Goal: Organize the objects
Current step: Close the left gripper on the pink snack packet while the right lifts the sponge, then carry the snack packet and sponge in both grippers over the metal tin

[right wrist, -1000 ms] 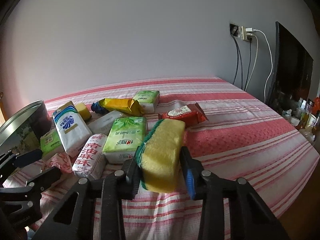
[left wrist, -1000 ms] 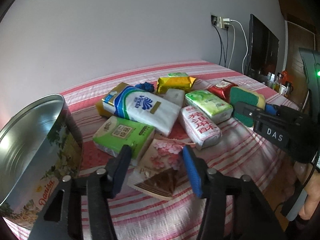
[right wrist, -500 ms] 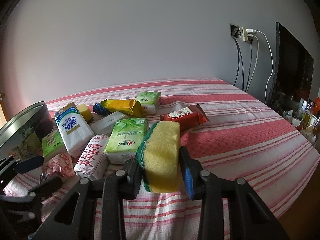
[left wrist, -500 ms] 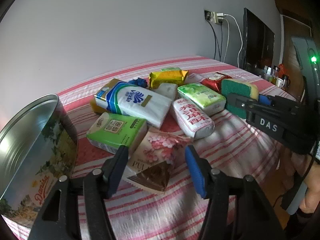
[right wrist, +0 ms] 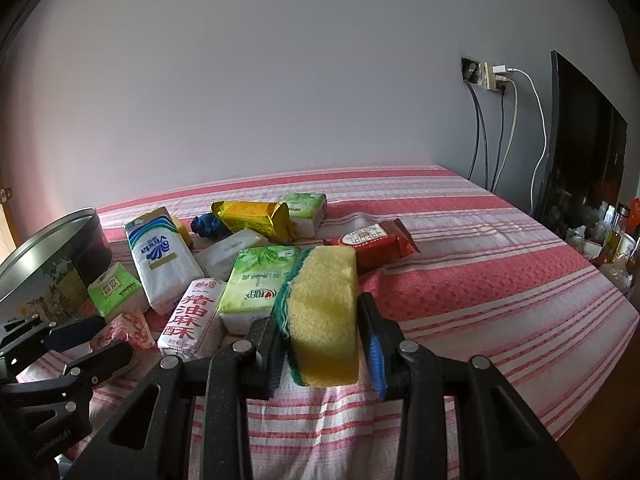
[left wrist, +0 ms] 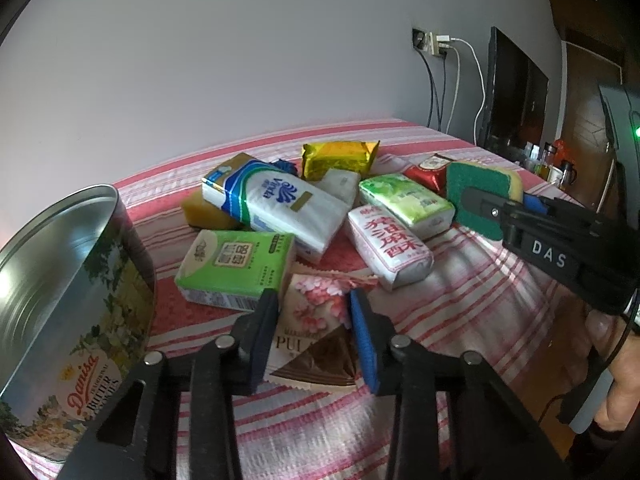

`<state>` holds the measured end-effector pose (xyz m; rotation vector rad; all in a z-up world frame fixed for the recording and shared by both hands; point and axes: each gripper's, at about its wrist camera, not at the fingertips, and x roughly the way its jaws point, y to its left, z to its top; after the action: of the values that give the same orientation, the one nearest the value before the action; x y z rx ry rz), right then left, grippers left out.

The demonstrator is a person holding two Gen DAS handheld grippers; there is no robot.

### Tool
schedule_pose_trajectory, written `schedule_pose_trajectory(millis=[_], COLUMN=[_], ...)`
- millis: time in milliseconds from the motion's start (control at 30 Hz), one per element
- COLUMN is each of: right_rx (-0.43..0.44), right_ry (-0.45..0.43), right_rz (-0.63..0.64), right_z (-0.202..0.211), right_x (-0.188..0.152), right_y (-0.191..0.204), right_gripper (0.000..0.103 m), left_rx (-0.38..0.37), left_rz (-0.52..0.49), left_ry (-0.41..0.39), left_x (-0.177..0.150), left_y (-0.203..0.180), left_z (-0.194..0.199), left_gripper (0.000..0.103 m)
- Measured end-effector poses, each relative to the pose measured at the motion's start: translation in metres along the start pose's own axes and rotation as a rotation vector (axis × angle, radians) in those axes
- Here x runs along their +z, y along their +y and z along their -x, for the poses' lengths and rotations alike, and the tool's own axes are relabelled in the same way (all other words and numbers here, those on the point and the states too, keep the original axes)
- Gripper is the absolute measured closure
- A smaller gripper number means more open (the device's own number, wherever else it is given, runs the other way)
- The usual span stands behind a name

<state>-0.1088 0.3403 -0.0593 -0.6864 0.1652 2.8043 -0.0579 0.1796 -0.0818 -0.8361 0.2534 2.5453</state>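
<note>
My right gripper point(right wrist: 320, 320) is shut on a yellow sponge with a green scouring side point(right wrist: 324, 312) and holds it just above the striped cloth; the sponge also shows in the left wrist view point(left wrist: 480, 192). My left gripper point(left wrist: 312, 312) is open, its fingers on either side of a pink flowered snack packet point(left wrist: 316, 320) that lies flat on the cloth. An open round Danisa biscuit tin point(left wrist: 76, 304) stands at the left. Behind lie tissue packs and snack bags: a white and blue Vinda pack point(left wrist: 276, 208) and a green pack point(left wrist: 236, 268).
A white packet with red Chinese characters point(left wrist: 388, 244), a light green tissue pack point(left wrist: 408, 204), a gold foil bag point(left wrist: 340, 158) and a red packet point(right wrist: 376, 244) crowd the middle of the red striped cloth point(right wrist: 480, 280). A dark screen point(right wrist: 580, 168) and cables stand at the right.
My left gripper has moved forward and its fingers now straddle the pink packet more closely. My right gripper still holds the sponge and has barely shifted.
</note>
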Motion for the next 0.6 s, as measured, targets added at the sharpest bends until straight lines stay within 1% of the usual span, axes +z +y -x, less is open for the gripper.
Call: schedule_pose_trajectory(millis=[200, 600], right_rx=[0.003, 0.011], right_ry=[-0.026, -0.063], right_rz=[-0.007, 0.011], right_z=[0.006, 0.017], right_x=[0.003, 0.009], right_y=[-0.002, 0.005], right_gripper=[0.067, 0.067], left_rx=[-0.015, -0.010], left_rz=[0.001, 0.013], left_ry=[-0.024, -0.092], left_x=[0.002, 0.011], left_y=[-0.001, 0.005], left_z=[0.005, 0.025], left_gripper=[0.068, 0.068])
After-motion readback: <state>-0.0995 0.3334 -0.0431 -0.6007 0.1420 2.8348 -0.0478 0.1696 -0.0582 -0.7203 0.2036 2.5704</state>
